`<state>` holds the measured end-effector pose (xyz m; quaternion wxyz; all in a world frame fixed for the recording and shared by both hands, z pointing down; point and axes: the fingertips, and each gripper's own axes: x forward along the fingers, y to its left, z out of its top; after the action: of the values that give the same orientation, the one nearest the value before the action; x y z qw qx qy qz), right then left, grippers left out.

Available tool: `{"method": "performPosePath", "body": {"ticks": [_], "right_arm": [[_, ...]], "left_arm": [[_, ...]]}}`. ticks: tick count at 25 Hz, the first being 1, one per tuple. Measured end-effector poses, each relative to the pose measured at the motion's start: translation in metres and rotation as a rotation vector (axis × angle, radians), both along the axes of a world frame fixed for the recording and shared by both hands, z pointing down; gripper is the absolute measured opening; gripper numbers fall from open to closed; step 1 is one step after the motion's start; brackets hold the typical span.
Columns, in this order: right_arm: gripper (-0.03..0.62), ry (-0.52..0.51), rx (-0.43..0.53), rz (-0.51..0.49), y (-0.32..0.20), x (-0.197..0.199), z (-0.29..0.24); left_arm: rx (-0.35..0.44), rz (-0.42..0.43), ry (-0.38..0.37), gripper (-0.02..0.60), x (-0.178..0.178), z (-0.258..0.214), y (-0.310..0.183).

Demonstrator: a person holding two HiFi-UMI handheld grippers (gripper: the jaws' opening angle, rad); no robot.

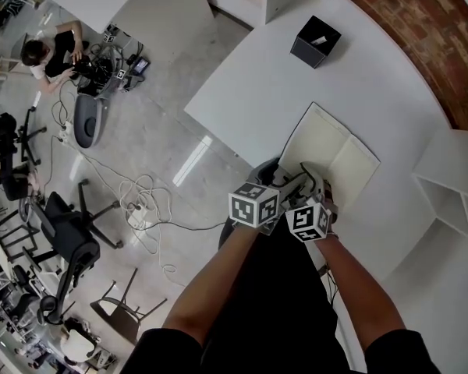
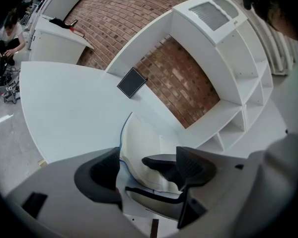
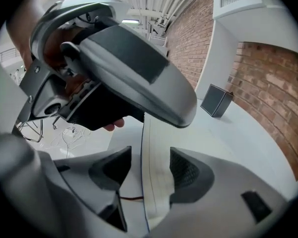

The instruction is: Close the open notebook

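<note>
The open notebook (image 1: pixel 337 153), cream-paged with a thin blue cover edge, lies on the smooth white table (image 1: pixel 249 92) close to the table's near rim. Most of it lies flat, and one leaf at the near corner is raised off the surface.

In the left gripper view we see that leaf curling upward. The grey left gripper (image 2: pixel 146 168) has its dark-padded jaws standing apart there. The blue edge runs just beside one pad, and we see no pad pressing on it. A dark finger of the other tool reaches in under the raised paper.

In the right gripper view the grey right gripper (image 3: pixel 150 171) also has its jaws apart, with the leaf standing on edge between them. The paper leans against the pad at that view's right, and a gap shows between the blue edge and the other pad.

A wide stretch of white tabletop runs from the notebook's far edge to the small black square box (image 1: pixel 315 41). The white shelf unit (image 1: pixel 452 185) stands apart from the notebook's right corner. On the left the table's edge drops to the glossy grey floor (image 1: pixel 164 131) strewn with loose cables
</note>
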<state>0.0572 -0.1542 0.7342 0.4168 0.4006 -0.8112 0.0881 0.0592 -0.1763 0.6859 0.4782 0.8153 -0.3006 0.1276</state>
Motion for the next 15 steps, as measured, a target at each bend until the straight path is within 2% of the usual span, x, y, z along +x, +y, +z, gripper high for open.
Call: {"method": "performPosePath", "body": {"ticks": [2,3,7,11,15], "right_arm": [[0.227,0.016,0.016,0.003,0.0,0.002,-0.001],[0.155,0.022,0.024,0.006,-0.001,0.004,-0.002],[0.138,-0.007,0.027,0.016,-0.001,0.005,-0.006],[0.106,-0.058,0.017,0.033,0.001,0.005,-0.008],[0.097,-0.072,0.017,0.038,0.002,0.005,-0.009]], "left_arm": [[0.006,0.006,0.018,0.354,0.001,-0.004,0.001],[0.009,0.01,0.026,0.354,0.002,-0.006,0.002],[0.016,0.019,0.034,0.354,0.003,-0.011,0.003],[-0.001,-0.019,0.035,0.354,-0.006,-0.008,-0.001],[-0.031,-0.06,0.078,0.354,-0.015,-0.005,-0.002]]}}
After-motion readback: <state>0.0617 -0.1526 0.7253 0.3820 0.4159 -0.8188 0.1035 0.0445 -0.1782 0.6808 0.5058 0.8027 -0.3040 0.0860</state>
